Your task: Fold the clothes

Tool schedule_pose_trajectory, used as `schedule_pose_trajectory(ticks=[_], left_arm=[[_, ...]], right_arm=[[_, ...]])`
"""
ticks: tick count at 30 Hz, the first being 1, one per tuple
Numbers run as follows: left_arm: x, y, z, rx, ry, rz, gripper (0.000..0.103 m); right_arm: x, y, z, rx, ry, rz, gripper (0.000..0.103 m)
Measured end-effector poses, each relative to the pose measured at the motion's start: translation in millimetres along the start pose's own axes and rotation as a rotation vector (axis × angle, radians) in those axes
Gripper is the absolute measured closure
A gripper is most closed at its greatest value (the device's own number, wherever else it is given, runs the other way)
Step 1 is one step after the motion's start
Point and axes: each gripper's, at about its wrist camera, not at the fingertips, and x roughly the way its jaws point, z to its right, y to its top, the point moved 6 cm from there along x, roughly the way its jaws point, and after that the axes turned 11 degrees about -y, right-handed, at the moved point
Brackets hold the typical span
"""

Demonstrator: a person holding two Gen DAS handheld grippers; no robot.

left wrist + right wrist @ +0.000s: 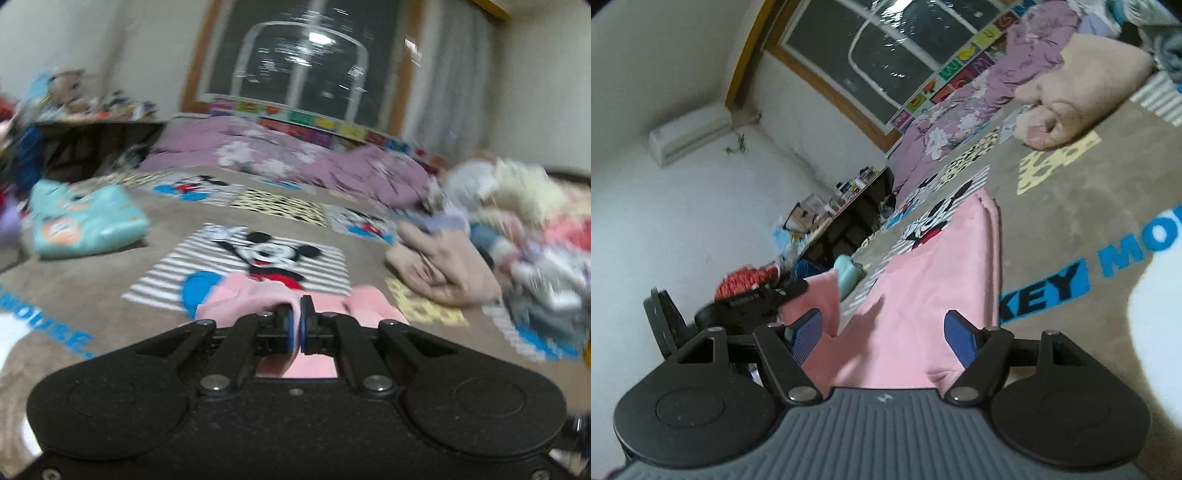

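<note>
A pink garment (255,295) lies on the brown Mickey Mouse blanket (92,288). My left gripper (300,312) is shut on a fold of the pink garment and holds it slightly raised. In the right wrist view the pink garment (923,280) stretches forward over the blanket (1071,206), and the left gripper (798,290) shows pinching its far corner. My right gripper (882,332) is open, with its blue pads (809,332) on either side of the garment's near edge.
A folded teal garment (85,225) lies at the left. A beige garment (439,266) and a pile of mixed clothes (524,221) lie at the right. A purple quilt (295,158) is bunched at the back by the window. A dark cluttered table (92,144) stands back left.
</note>
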Motion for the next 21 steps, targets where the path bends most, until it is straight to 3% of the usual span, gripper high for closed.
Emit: schedule_pose_trajectory(ticks=[9,10,11,13,18,20,21], left_arm=[[31,-61,78,0.478,-0.032,-0.153,0.101],[33,-69,85,0.537,-0.05,-0.188,0.094],[35,-78,91,0.597,-0.067,-0.223,0.075],[32,-89,98,0.674,-0.103,-0.265,0.048],[21,-93,97,0.706,-0.16,-0.324,0.046],[20,-97,98,0.726,-0.181,-0.344,0.035],[21,-100,100,0.746,-0.178,-0.349,0.035]], right_arm=[[-3,12,30,0.143,-0.018,0.03,0.03],[-2,12,31,0.143,-0.02,0.032,0.03],[-2,13,31,0.136,-0.025,0.033,0.03],[0,14,30,0.11,-0.039,0.036,0.03],[5,16,21,0.001,-0.083,0.035,0.03],[9,19,13,-0.058,-0.109,0.026,0.03],[12,22,5,-0.094,-0.12,0.018,0.03]])
